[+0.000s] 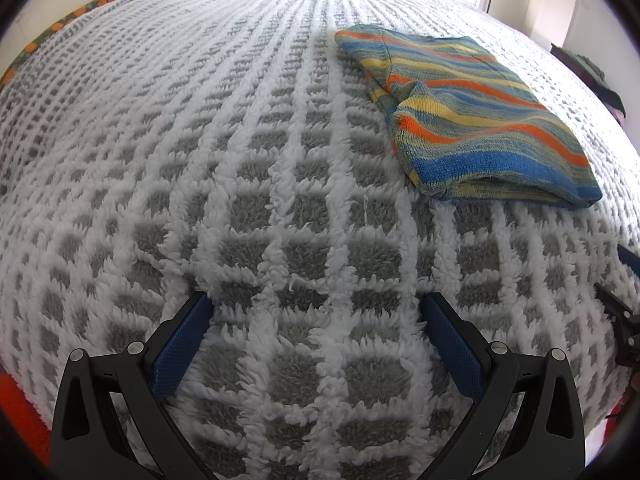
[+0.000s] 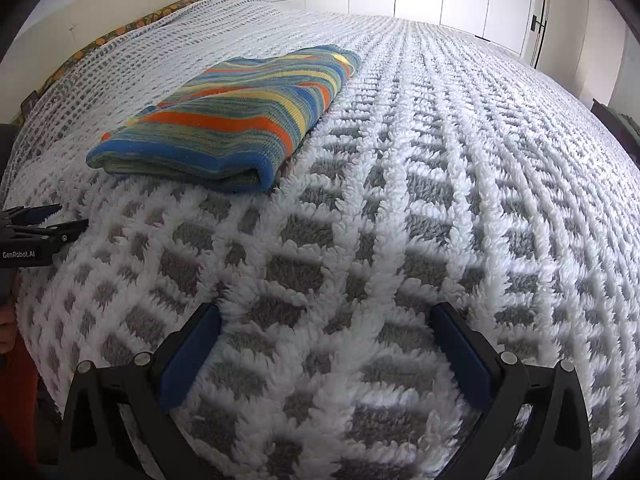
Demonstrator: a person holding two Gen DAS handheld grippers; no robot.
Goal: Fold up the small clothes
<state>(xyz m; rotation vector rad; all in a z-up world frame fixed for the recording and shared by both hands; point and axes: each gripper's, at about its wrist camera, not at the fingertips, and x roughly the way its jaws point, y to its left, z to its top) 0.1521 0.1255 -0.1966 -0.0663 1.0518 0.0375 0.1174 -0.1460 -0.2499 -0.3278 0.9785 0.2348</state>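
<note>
Both grippers' fingers empty, folded garment (image 1: 472, 120) ahead.

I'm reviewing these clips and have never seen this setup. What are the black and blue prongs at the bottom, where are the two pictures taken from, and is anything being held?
The prongs are two-finger grippers that a person holds, one per hand. Each carries a camera looking forward along its fingers. One picture looks out over the left gripper, the other over the right gripper. Both are open and hold nothing. They hover over a fluffy grey and white blanket on a bed. A folded striped garment lies on it, ahead of both grippers.
</note>
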